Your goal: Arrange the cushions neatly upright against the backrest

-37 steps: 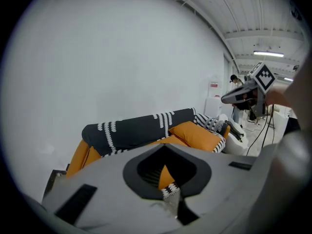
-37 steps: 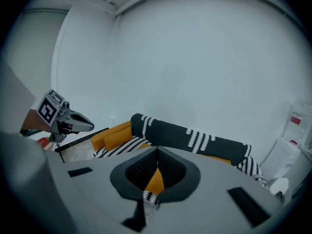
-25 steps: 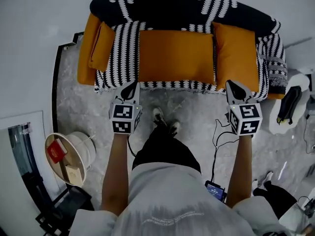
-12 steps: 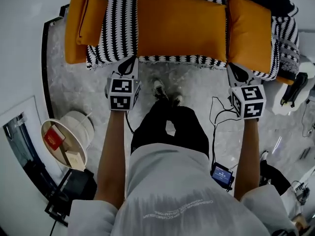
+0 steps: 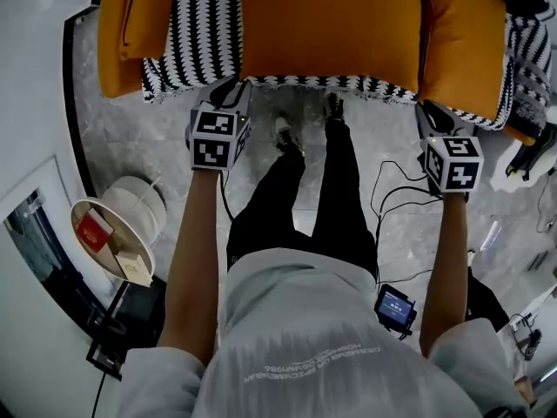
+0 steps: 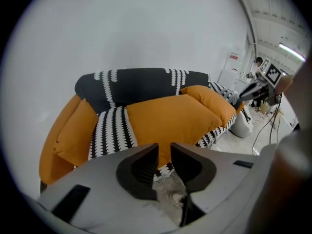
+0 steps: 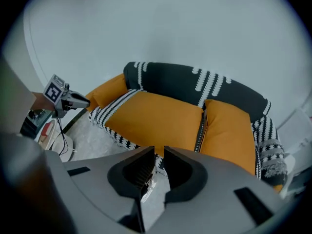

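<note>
The large orange cushion [image 5: 331,24] lies flat across the middle of the sofa seat. A smaller orange cushion [image 5: 461,42] lies flat just beside it on my right, and a third [image 5: 144,16] leans at the armrest on my left. None stands against the dark backrest [image 7: 195,84] yet. I judge them soft, light and bulky, likely to sag when lifted, so I would pinch the big one at its front corners, one side each, and bite deep into the fabric so it does not slip out. My left hand-held gripper [image 5: 228,90] and right hand-held gripper [image 5: 428,111] hang at the seat's front edge. Both have jaws a little apart, just opening, with nothing between them. The black-and-white striped throw [image 5: 196,33] under the cushions looks loose and may bunch if I drag instead of lift. Beyond are a pale marbled floor [image 5: 130,146], trailing cables [image 5: 392,198] and a plain white wall [image 6: 146,28].
</note>
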Available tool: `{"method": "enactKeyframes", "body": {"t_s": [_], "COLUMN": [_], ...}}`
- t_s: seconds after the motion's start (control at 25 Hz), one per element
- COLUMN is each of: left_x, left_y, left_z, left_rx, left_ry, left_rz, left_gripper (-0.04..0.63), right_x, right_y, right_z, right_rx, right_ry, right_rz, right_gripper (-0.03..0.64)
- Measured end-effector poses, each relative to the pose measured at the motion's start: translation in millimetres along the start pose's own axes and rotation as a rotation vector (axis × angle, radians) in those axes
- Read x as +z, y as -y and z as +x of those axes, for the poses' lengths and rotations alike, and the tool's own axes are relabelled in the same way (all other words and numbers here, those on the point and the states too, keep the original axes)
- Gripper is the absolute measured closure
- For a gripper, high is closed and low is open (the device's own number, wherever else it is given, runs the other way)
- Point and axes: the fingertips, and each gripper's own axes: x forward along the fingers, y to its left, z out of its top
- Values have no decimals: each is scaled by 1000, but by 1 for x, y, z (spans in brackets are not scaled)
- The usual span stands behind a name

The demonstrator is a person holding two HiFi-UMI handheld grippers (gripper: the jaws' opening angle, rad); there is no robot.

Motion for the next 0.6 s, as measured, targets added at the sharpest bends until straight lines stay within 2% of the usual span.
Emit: {"method": "enactKeyframes", "body": {"t_s": [0.12, 0.32, 0.4, 0.6], "left_x": [-17, -40, -47, -79], "left_y": [6, 24, 22, -1], "left_z": [24, 63, 76, 95], "left_rx": [-22, -47, -33, 8], "left_ry": [-53, -144, -170, -257], "left_rz": [-25, -54, -67, -139], "left_gripper": [464, 440, 440, 388], "right_x": [-22, -63, -76, -98], "right_y": [14, 34, 42, 55], "right_z": [26, 69, 84, 119], "right_rx": [4, -4, -5, -4], "right_ry": [-55, -174, -213, -276], "right_rz": [22, -45, -61, -75], "right_gripper": [550, 526, 503, 488]}}
